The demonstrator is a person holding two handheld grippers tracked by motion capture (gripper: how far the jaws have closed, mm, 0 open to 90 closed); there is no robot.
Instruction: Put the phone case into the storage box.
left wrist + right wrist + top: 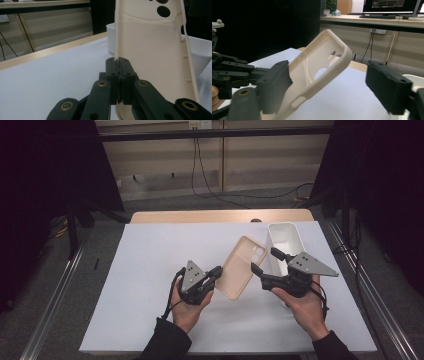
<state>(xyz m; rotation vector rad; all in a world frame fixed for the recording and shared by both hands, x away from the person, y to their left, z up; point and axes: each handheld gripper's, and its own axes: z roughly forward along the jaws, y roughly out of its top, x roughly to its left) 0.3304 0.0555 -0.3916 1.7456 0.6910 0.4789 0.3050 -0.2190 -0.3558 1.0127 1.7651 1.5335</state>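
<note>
From the high view, your left gripper [216,272] sits near the middle of the white table [150,270], jaws clamped tight on the near left edge of the beige phone case [244,266]. The case is lifted off the surface and angles away to the far right, its camera cutout end pointing toward the white bin [286,240]. Your right gripper [265,260] comes in from the right, just in front of that bin, one jaw on the case's right edge, the other out by the bin.

Over to the left gripper view: both black jaws are pressed together with only the thin wall of the phone case [150,50] pinched between them. The case stands up tall ahead of you, hollow side facing, round lens holes at the top. The white bin [200,50] sits behind it on the right.

Now the right gripper view: your jaws stand wide apart, parted well beyond the case's width. The left jaw is right against the long edge of the phone case [322,60]; the right one hangs clear of it with table showing between. No squeeze on the case here. Your left gripper [249,72] shows at far left, holding the case's lower end.
</note>
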